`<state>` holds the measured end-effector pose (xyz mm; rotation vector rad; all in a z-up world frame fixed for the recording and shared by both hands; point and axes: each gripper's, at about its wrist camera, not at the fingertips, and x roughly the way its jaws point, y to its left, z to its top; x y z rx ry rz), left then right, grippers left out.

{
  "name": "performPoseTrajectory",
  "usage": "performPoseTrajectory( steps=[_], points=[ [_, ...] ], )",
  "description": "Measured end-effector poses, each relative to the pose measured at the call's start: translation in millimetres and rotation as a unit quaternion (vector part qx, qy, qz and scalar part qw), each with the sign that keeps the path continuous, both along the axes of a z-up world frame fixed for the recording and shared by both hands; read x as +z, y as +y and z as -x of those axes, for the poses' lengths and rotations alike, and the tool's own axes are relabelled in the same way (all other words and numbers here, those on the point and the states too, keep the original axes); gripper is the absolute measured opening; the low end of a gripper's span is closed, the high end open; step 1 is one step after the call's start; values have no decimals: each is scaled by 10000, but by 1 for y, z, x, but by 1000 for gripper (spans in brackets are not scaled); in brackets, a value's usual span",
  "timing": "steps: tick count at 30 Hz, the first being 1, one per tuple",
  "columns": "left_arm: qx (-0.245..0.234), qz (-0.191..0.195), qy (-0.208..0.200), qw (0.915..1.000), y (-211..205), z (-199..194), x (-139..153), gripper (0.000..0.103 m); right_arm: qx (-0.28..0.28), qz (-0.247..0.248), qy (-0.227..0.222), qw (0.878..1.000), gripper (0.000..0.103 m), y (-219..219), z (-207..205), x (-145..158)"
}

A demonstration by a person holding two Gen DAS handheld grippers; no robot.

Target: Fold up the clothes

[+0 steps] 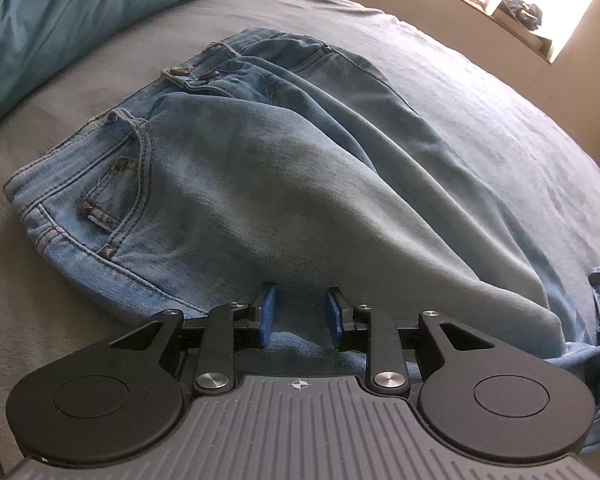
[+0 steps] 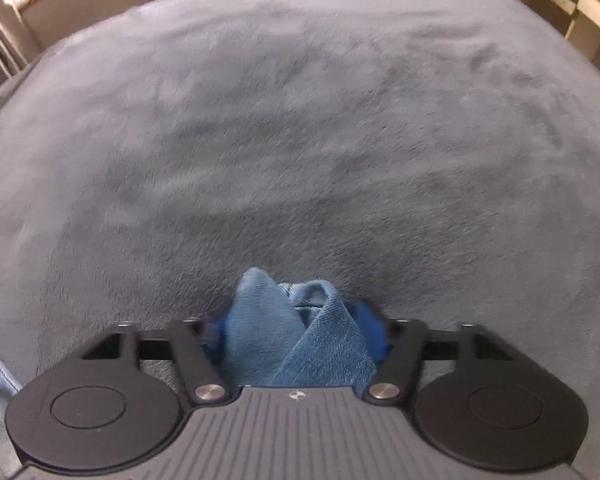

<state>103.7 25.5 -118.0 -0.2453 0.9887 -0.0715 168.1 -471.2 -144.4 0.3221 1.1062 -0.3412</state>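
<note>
Blue pads tipped the left tongs [image 1: 302,312], which stood a little apart, with denim draped over and between them; whether they truly pinched the cloth could not be told from the left wrist view. The right tongs [image 2: 296,328] were closed on a bunched wad of the same denim, which filled the gap between the pads and poked out ahead of them. Both pointed steeply downward, probably to carry a trouser leg across and lay it over the rest of the garment. The jeans [image 1: 228,168] lay on the grey bed cover [image 1: 480,120], the waistband and pockets at the far left in the left wrist view, the legs running back toward the camera and to the right, so the long axis ran diagonally from upper left to lower right. One leg rose as a smooth fold toward the left tongs. A teal pillow [image 1: 60,20] lay beyond the waistband, apart from the jeans.
</note>
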Motion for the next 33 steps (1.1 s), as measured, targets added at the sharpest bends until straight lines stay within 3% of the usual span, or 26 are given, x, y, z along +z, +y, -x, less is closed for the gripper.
performPoseTrajectory(
  steps=[1,3,5,9,12,14,17,21,24,28,30,33],
  points=[
    [0,8,0,10000,0,0,0,27,-62,-71,-83,9999,30,-3,5,4],
    [5,24,1,10000,1,1,0,27,-238,-461,-363,9980,24,-10,20,21],
    [13,43,3,10000,2,1,0,27,-358,-863,-875,9918,22,-16,39,49],
    [57,128,36,9999,6,1,0,27,-203,-1465,-2127,9659,22,-20,108,132],
    [120,221,77,9997,9,-1,-1,27,-60,-1713,-2526,9523,22,-21,171,176],
    [135,250,89,9996,10,-2,-1,27,-156,-1834,-2498,9506,22,-22,217,190],
    [132,240,96,9996,11,-1,0,27,-589,-1953,-2230,9532,22,-29,283,185],
    [115,203,107,9997,10,2,0,27,-1325,-2245,-904,9612,33,-43,341,136],
    [121,171,123,9997,8,1,1,27,-1690,-1471,-98,9745,37,-49,368,122],
    [129,123,131,9998,6,1,2,27,-1642,-512,-789,9819,45,-50,371,152],
    [136,103,137,9998,5,1,1,27,-1106,-603,-1161,9852,49,-41,344,159],
    [112,49,149,9998,2,2,1,27,14,-906,-1264,9878,65,-16,279,145]
  ],
)
